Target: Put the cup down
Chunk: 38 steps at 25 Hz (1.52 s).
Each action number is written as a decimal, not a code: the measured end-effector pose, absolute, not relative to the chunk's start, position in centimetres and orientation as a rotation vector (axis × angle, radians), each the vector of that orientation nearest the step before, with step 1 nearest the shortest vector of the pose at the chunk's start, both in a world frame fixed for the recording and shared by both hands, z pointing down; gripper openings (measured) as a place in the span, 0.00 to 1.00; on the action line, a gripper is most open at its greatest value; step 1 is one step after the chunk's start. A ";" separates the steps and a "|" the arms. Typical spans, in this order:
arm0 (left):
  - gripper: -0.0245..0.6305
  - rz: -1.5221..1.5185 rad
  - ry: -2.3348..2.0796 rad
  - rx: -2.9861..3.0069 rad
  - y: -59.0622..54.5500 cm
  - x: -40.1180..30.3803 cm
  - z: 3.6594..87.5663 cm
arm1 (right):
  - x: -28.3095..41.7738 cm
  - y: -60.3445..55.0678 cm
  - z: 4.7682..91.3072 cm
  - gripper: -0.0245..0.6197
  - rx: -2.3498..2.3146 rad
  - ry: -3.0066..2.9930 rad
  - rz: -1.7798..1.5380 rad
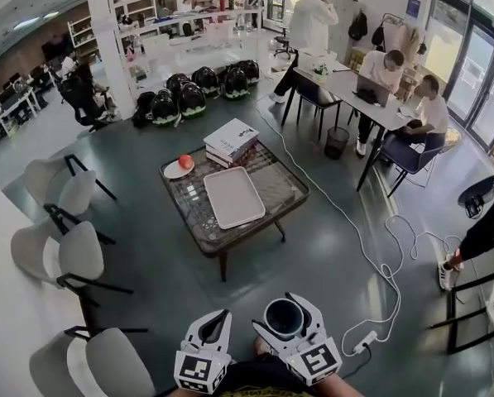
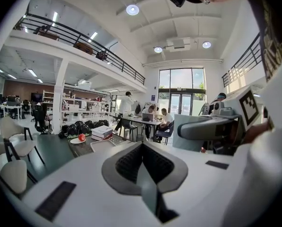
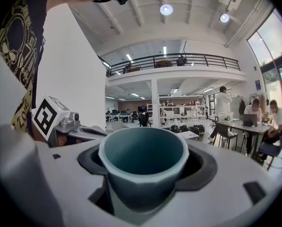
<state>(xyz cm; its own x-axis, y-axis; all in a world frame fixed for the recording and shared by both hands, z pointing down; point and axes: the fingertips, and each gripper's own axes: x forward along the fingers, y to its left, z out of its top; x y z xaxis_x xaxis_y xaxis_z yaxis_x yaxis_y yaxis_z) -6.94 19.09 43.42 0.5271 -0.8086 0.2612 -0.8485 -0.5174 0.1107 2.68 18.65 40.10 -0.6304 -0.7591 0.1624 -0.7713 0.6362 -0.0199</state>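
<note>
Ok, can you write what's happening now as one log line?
right gripper: holds cup upright | left gripper: shut, empty | cup: not yet on table

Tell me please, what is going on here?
A person holds a gripper in each hand. The right gripper is closed on a teal cup, upright, not yet put down. The left gripper is shut and empty. Ahead stands a low table with a white tray, a red fruit on a plate and books.
</note>
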 end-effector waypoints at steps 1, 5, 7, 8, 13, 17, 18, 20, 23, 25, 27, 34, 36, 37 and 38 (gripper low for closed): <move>0.05 0.262 -1.414 2.534 18.8 -6.6 43.4 | 2.9 18.4 40.1 0.61 1.249 -2.716 0.127; 0.05 0.268 -1.451 2.509 17.3 -5.4 43.2 | 3.8 17.1 40.2 0.61 1.163 -2.725 0.124; 0.05 0.275 -1.470 2.499 16.6 -5.0 43.2 | 4.4 16.3 40.2 0.61 1.148 -2.736 0.122; 0.05 0.278 -1.481 2.493 16.3 -4.7 43.2 | 4.7 15.8 40.3 0.61 1.139 -2.741 0.121; 0.05 0.296 -1.529 2.459 15.0 -3.3 43.3 | 6.1 14.2 40.5 0.61 1.086 -2.772 0.127; 0.05 0.300 -1.567 2.429 14.5 -2.5 43.6 | 7.0 13.4 41.2 0.61 1.045 -2.789 0.133; 0.05 0.301 -1.575 2.423 14.4 -2.4 43.8 | 7.3 13.2 41.4 0.61 1.038 -2.791 0.133; 0.05 0.305 -1.587 2.411 14.3 -2.1 44.0 | 7.7 12.9 41.6 0.61 1.030 -2.795 0.134; 0.05 0.315 -1.595 2.402 13.9 -1.8 44.1 | 8.0 12.7 41.8 0.61 1.019 -2.806 0.139; 0.05 0.322 -1.595 2.409 13.6 -1.6 43.9 | 8.1 12.6 41.8 0.61 1.017 -2.812 0.144; 0.05 0.328 -1.592 2.416 13.5 -1.3 43.7 | 8.2 12.6 41.8 0.61 1.019 -2.815 0.152; 0.05 0.340 -1.574 2.433 13.1 -0.9 43.3 | 8.7 12.4 41.8 0.61 1.040 -2.801 0.164; 0.05 0.335 -1.566 2.440 12.6 -0.9 43.4 | 8.6 12.1 41.8 0.61 1.049 -2.795 0.156; 0.05 0.331 -1.561 2.444 12.4 -0.9 43.4 | 8.6 11.9 41.7 0.61 1.053 -2.791 0.150; 0.05 0.327 -1.556 2.449 12.1 -0.9 43.4 | 8.6 11.8 41.7 0.61 1.057 -2.789 0.144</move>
<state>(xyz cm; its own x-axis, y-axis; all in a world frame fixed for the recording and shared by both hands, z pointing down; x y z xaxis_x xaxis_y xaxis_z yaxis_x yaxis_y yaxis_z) -0.90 12.12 43.42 0.4140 -0.8585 0.3028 -0.9077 -0.4143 0.0666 8.57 11.76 41.66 -0.7386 -0.6500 0.1789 -0.6650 0.7461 -0.0347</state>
